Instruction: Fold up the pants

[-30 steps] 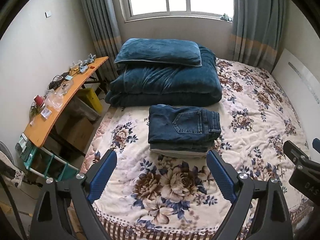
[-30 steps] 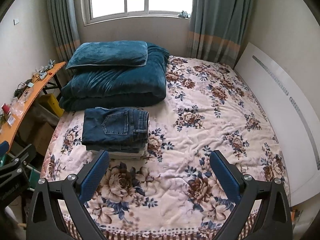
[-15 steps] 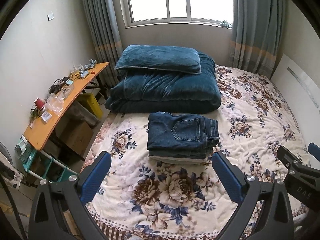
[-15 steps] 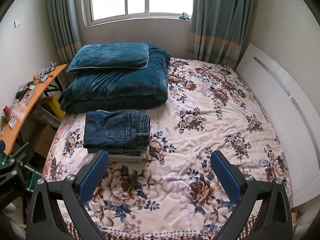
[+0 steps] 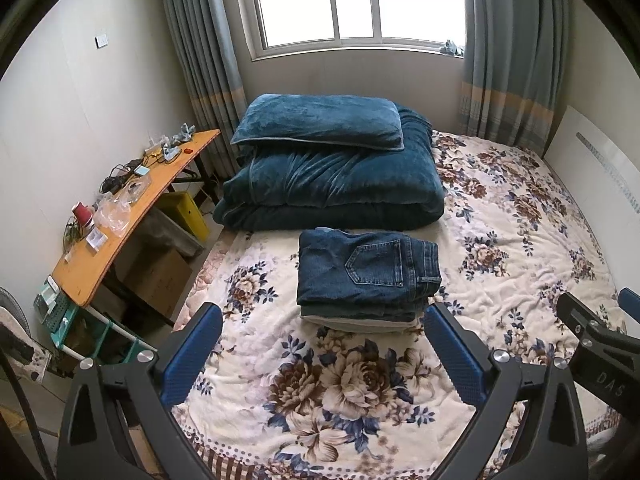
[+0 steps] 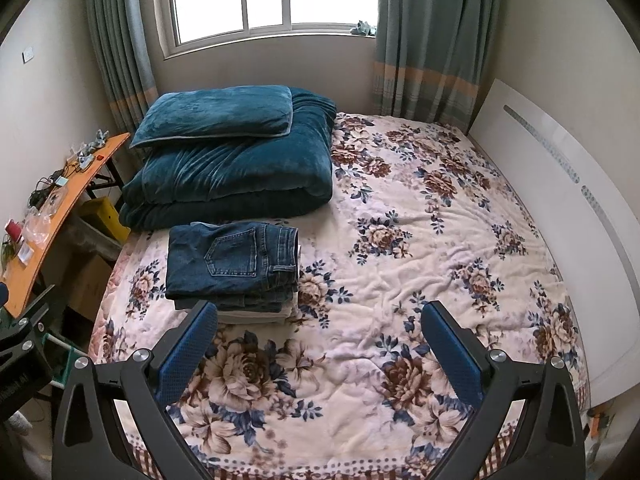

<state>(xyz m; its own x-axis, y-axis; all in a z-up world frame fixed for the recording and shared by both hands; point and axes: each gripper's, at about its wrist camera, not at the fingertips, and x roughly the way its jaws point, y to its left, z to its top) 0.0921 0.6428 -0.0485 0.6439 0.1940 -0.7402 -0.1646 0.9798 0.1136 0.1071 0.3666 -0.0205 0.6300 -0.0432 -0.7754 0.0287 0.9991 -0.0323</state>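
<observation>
Left gripper [image 5: 322,336]: jaws spread wide with nothing between them, having just been opening; it hangs above the near edge of the bed, pointing down at the floral cover.
Right gripper [image 6: 318,334]: jaws wide apart and empty, above the near edge of the bed, to the right of the left one.
Bed [image 6: 440,264]: fills most of the room, covered by a cream blanket printed with brown and blue flowers, lightly wrinkled toward the right.
Headboard panel [image 6: 560,184]: a white board along the right side of the bed.
Duvet [image 5: 332,184]: folded, dark teal, at the far left of the bed, with a matching pillow [image 5: 320,120] on top.
Window [image 5: 360,0]: in the far wall, bright, flanked by grey-green curtains [image 5: 200,64].
Desk [image 5: 132,216]: narrow orange top on the left wall, strewn with cables and small items; boxes beneath.
Pants [image 5: 366,270]: blue jeans folded into a neat rectangle, back pocket up, on a small stack of folded clothes just near of the duvet, clear of both grippers.
</observation>
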